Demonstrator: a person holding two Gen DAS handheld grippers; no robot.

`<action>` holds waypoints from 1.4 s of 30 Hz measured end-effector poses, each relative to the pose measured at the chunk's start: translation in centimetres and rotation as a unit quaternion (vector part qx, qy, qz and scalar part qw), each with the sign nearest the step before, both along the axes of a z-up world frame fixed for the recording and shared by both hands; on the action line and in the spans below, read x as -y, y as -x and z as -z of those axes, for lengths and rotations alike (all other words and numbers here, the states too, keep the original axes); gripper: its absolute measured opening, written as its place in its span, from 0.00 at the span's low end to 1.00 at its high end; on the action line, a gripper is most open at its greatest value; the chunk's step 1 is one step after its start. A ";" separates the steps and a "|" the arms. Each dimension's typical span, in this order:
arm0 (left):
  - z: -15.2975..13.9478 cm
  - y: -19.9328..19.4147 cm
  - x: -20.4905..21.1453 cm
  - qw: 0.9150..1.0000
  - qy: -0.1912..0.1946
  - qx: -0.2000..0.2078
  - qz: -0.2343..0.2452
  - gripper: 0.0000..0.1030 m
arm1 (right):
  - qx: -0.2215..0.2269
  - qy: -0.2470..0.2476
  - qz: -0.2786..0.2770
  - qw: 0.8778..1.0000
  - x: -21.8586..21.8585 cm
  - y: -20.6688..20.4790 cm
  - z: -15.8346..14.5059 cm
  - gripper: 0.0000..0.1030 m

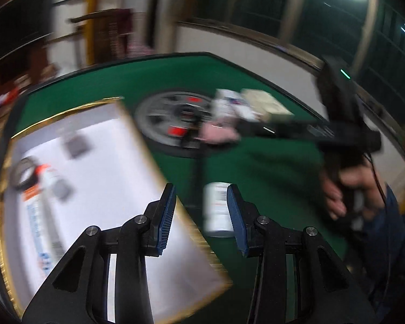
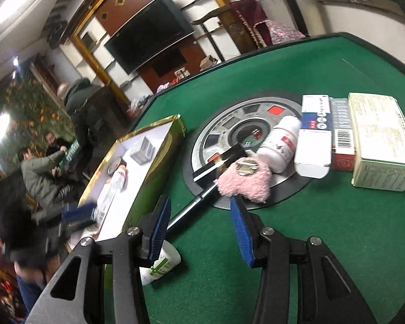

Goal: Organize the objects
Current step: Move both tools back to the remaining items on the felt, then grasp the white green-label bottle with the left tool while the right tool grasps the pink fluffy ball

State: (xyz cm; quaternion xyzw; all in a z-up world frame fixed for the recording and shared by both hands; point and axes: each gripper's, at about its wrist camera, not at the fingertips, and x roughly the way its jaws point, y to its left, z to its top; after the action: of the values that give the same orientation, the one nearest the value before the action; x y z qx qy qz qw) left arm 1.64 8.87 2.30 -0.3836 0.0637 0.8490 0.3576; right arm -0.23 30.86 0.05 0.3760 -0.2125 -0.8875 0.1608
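Note:
A gold-edged box (image 1: 137,145) with a white inside holds a tube (image 1: 37,197), a tape roll (image 1: 21,172) and small grey items. It also shows in the right wrist view (image 2: 159,159). My left gripper (image 1: 201,213) is open and empty over the box's right edge, next to a white bottle (image 1: 217,208) lying on the green table. My right gripper (image 2: 199,229) is open and empty above the felt, near a black pen (image 2: 194,205), a pink fluffy item (image 2: 245,181) and a white bottle (image 2: 163,263).
A round grey dial (image 2: 216,140) sits in the centre of the green table (image 2: 324,243). A white bottle (image 2: 280,143) and several medicine boxes (image 2: 378,140) lie at the right. People sit beyond the table's left edge. The view from the left wrist is blurred.

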 end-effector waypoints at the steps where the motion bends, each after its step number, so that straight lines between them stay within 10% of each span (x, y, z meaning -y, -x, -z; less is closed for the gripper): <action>1: 0.3 -0.8 -1.7 1.000 0.016 -0.001 0.022 0.38 | -0.002 0.005 0.004 1.000 -0.2 -0.2 -0.1 0.45; 5: 1.6 -1.6 -4.5 0.997 0.073 -0.007 0.022 0.38 | -0.013 0.012 0.017 1.000 -1.0 -0.6 -0.5 0.45; 22: 4.5 -1.1 -8.8 0.993 0.113 0.029 0.005 0.46 | -0.005 0.017 0.033 0.999 -1.7 -0.2 -0.2 0.45; 36: 5.6 -1.5 -9.0 0.988 0.134 -0.043 -0.057 0.50 | 0.064 -0.136 0.032 0.988 1.7 6.7 2.6 0.52; 42: 5.9 -1.6 -8.6 0.989 0.134 -0.036 -0.057 0.68 | 0.045 -0.192 -0.012 0.980 2.2 5.2 2.4 0.36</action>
State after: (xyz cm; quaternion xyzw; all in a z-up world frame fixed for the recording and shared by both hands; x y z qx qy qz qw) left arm 3.19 17.52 -3.60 -0.3999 0.1678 0.8652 0.2515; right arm -5.42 28.67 -2.32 0.4422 -0.0407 -0.8918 0.0864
